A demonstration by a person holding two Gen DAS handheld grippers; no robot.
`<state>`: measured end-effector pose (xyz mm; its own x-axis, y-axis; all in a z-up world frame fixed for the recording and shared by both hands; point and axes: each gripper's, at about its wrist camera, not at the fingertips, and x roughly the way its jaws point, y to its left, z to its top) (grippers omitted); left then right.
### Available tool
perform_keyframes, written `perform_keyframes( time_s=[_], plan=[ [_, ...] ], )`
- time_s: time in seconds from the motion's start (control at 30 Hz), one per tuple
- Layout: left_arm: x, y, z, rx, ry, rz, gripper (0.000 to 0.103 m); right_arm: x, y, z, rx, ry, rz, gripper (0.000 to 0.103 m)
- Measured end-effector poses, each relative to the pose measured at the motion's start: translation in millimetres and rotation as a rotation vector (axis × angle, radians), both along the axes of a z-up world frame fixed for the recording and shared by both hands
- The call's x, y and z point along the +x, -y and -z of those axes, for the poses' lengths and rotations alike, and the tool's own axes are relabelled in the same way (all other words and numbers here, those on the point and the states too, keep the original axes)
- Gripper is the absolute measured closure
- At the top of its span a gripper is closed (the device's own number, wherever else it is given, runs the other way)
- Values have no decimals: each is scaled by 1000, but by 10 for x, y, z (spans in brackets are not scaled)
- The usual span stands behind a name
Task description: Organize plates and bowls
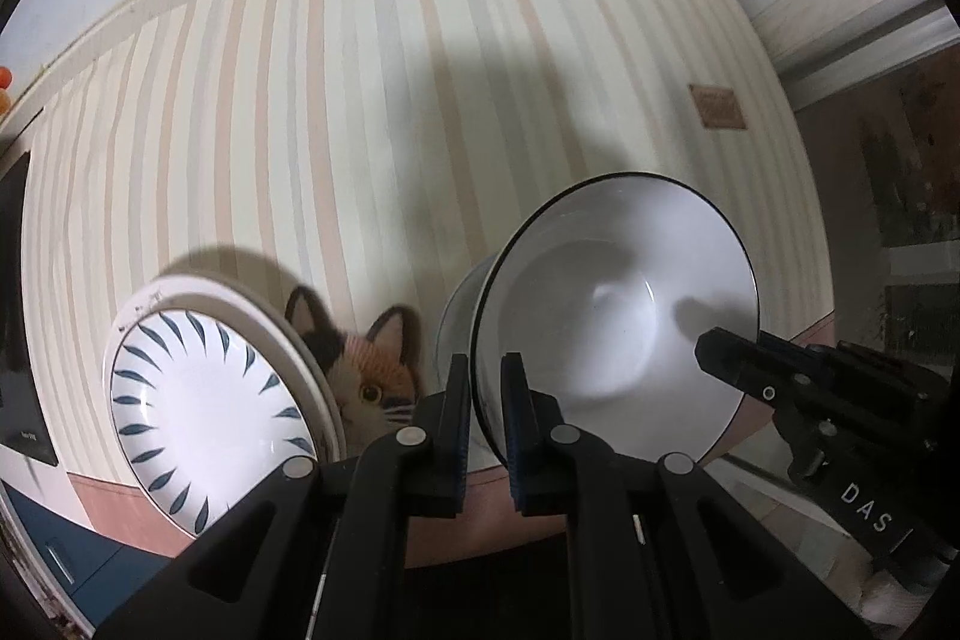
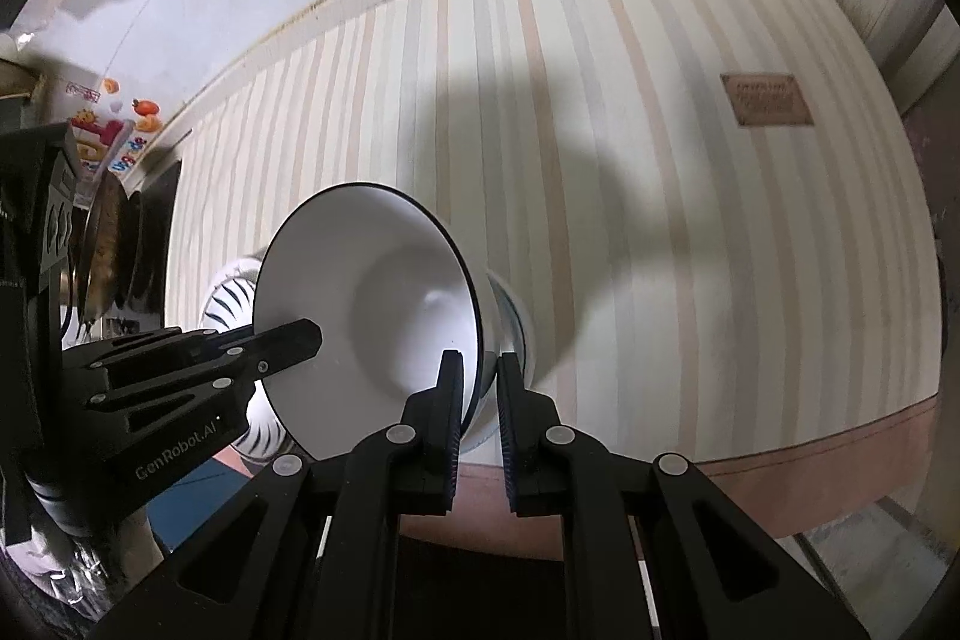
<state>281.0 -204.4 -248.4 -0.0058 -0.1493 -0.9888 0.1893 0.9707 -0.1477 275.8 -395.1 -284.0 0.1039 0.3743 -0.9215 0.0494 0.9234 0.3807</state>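
A white bowl with a thin black rim (image 1: pixel 618 316) is held up on edge between both grippers, above a striped tablecloth (image 1: pixel 336 148). My left gripper (image 1: pixel 485 400) is shut on the bowl's rim at its near left side. My right gripper (image 2: pixel 480 403) is shut on the rim at the opposite side of the same bowl (image 2: pixel 366 316). Each gripper shows in the other's view, the right one (image 1: pixel 738 358) and the left one (image 2: pixel 288 340). A white plate with blue leaf marks (image 1: pixel 210 412) lies to the left on a larger white plate. Another dish (image 1: pixel 459 316) lies behind the bowl.
A cat-shaped mat (image 1: pixel 366 370) lies between the plates and the bowl. A brown label (image 1: pixel 717 106) is on the cloth at the far right. The table's pink border (image 2: pixel 840 448) runs along the near edge. Dark pans (image 2: pixel 114 244) stand at the left in the right wrist view.
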Motion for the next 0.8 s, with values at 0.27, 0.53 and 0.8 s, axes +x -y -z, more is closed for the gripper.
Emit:
perform_keyframes(
  time_s=[0.27,0.53,0.8],
  plan=[
    [-28,-44,150,24,-12,-15,95,-57,-43,260,9,-39,-6,91],
    [24,-27,251,60,-11,-3,95,-10,-76,354,2,-58,-13,91],
    [20,12,276,83,-6,16,95,91,-77,356,-5,-66,-19,91]
  ],
)
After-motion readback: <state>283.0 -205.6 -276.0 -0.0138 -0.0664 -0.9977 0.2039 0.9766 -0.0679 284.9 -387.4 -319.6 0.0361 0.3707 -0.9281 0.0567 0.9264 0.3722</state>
